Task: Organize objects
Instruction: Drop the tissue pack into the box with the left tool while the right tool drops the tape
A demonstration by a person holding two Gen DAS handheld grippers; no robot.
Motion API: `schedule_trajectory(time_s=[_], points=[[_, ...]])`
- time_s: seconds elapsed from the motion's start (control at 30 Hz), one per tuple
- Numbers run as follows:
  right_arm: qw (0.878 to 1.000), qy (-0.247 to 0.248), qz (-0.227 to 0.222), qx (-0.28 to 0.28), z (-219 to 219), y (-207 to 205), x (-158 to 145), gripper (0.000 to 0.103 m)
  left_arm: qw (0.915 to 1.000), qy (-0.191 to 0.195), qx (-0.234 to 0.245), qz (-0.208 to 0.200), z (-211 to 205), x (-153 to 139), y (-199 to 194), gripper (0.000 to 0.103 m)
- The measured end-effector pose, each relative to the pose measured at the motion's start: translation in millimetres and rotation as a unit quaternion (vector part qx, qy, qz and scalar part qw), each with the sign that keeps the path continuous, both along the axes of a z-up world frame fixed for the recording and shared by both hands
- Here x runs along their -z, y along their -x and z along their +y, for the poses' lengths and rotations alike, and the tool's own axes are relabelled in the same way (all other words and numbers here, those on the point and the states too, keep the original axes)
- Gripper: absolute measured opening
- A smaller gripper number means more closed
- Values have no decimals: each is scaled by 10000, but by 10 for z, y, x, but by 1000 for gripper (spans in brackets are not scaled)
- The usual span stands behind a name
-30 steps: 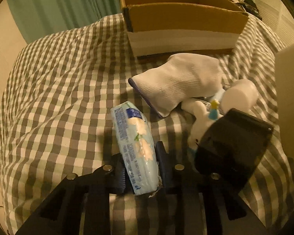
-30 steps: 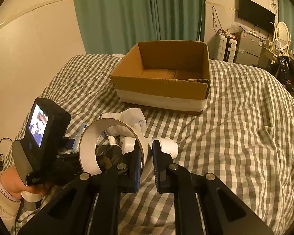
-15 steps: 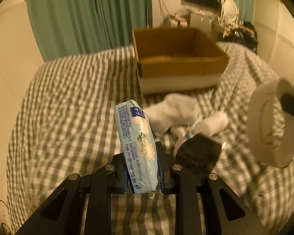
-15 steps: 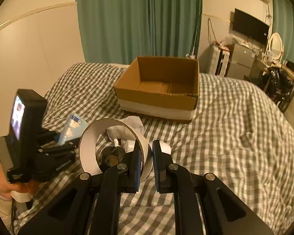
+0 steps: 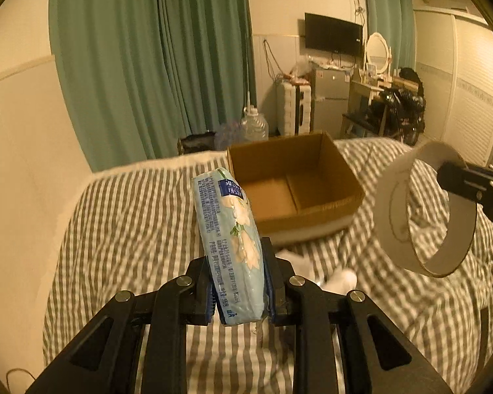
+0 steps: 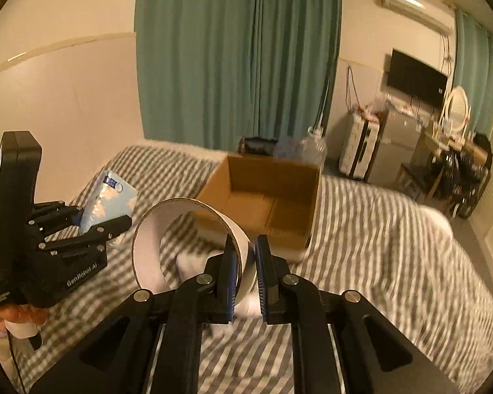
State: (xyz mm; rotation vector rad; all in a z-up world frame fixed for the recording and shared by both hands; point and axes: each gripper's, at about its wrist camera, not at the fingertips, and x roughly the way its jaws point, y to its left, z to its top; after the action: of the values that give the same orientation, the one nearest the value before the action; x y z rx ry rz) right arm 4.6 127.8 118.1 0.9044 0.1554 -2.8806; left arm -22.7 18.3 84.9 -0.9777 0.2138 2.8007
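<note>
My left gripper (image 5: 238, 271) is shut on a light blue tissue pack (image 5: 228, 239) and holds it in the air above the bed; the pack also shows in the right wrist view (image 6: 110, 202). My right gripper (image 6: 246, 262) is shut on the wall of a white tape ring (image 6: 194, 246), also lifted; the ring shows at the right of the left wrist view (image 5: 424, 210). An open, empty cardboard box (image 5: 292, 184) stands on the checked bedspread ahead of both grippers, and it shows in the right wrist view (image 6: 263, 200) too.
White items, a sock and a bottle, lie blurred on the bedspread (image 5: 125, 229) below the grippers (image 5: 328, 272). The left gripper body (image 6: 49, 246) is at the right view's left side. Green curtains, a water jug (image 5: 254, 124), a fridge and a dresser stand beyond the bed.
Both grippers have risen with their loads and tilted up, so the box interior and the room now show. The sock and bottle have dropped low in both views.
</note>
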Motion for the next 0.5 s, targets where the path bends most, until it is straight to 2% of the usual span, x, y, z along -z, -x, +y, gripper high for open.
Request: schedule_trajectory(time_s=[0.27,0.4,0.5], points=[[9996,-112,233,-79,3,582,-387,10,9998,6,91,187,125,-270,617,23],[9997,-174,174,19,58,1043,-362,10,9997,24,142,192,229,-241,995,23],[9999,-135,17,104,136,1438,-224,10,9997,-9,220,62,322,-103,1295,23]])
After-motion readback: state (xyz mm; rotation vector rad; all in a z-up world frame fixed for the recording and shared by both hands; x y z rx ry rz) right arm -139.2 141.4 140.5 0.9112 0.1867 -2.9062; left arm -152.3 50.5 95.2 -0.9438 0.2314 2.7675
